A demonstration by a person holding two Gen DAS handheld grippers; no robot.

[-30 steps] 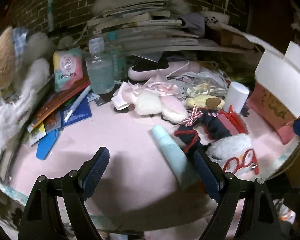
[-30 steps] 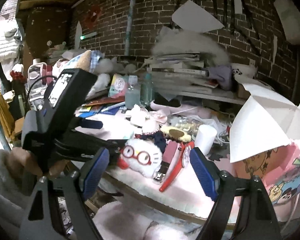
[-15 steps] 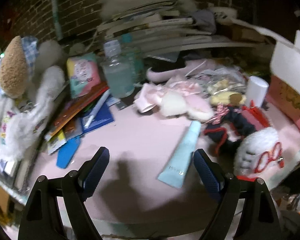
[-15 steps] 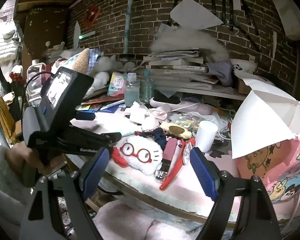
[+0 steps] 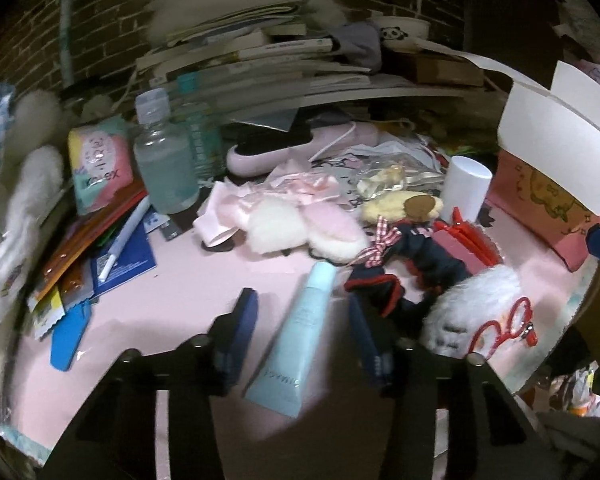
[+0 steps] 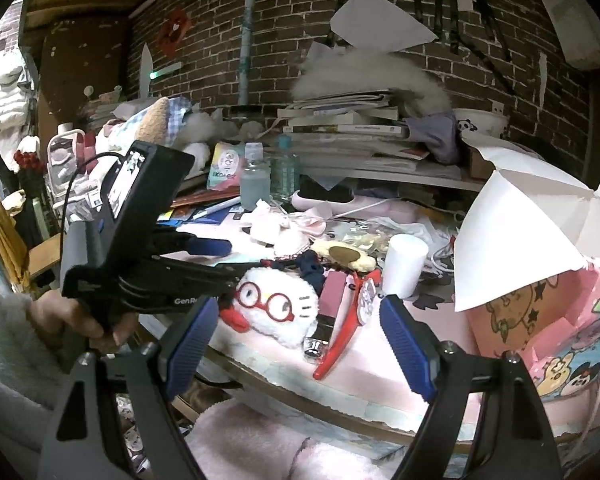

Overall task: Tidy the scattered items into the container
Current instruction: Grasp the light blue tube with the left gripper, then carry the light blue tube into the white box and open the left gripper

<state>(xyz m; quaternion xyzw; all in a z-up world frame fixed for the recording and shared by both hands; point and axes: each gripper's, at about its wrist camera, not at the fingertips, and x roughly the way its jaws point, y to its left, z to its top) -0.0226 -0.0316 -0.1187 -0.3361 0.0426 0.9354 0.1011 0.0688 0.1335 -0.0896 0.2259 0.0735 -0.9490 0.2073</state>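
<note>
Left gripper narrowed since half a second ago, fingers flanking the pale blue tube on the pink table, not visibly touching, right gripper wide open, empty, off the table edge near the white plush

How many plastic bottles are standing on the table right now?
2. A clear bottle with a white cap stands beside the tissue pack; a greenish bottle stands just behind it, right. Clutter may hide others.

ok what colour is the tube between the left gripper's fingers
Light blue, a pale aqua. The tube shows best in the left wrist view, lying between the left gripper fingers.
</note>
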